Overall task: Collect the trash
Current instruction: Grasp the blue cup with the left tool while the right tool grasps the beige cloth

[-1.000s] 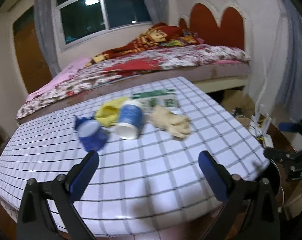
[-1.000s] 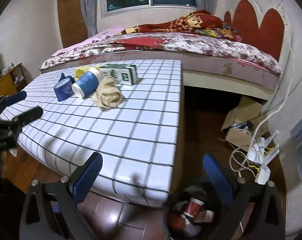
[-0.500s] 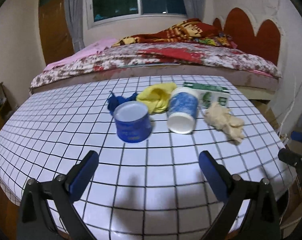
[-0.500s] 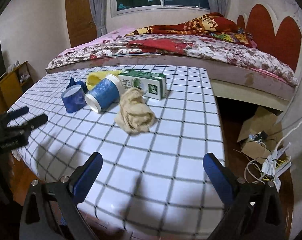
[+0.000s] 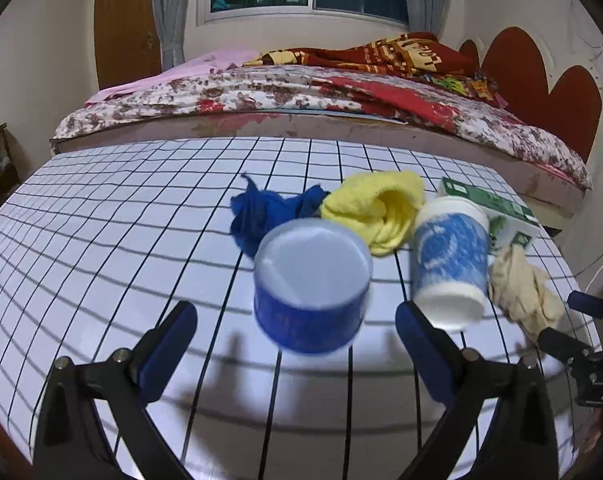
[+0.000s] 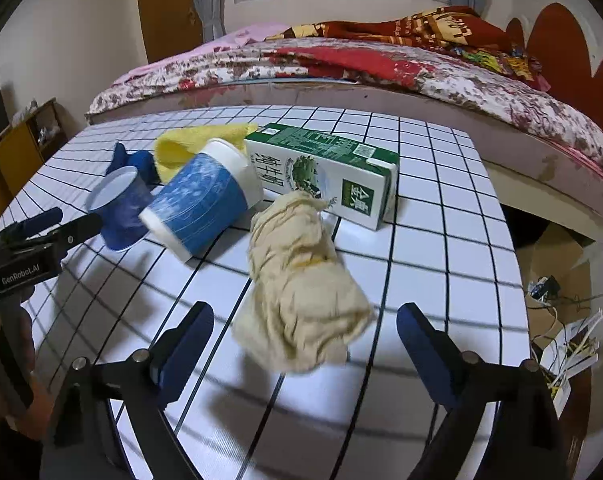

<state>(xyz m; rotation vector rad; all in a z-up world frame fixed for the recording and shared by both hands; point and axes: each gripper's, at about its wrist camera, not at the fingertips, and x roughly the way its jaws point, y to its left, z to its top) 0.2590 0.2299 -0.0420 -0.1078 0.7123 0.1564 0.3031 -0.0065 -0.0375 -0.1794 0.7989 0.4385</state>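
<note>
Your right tongs (image 6: 304, 350), wide but closing, straddle the beige rag (image 6: 301, 280) on the surface (image 6: 441, 248), its length running away from you. Left tongs (image 5: 295, 340) gape, empty, before the blue cup (image 5: 311, 284).

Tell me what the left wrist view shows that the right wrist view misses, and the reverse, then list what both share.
Only the left wrist view: the right gripper at its right edge, and the inside of the small dark-blue cup, facing the camera.

Only the right wrist view: the left gripper at its left edge, the milk carton's printed front, and a cardboard box and cables on the floor.

Both: the checked table, the tipped blue-and-white paper cup, yellow cloth, blue cloth, beige crumpled cloth and the bed.
</note>
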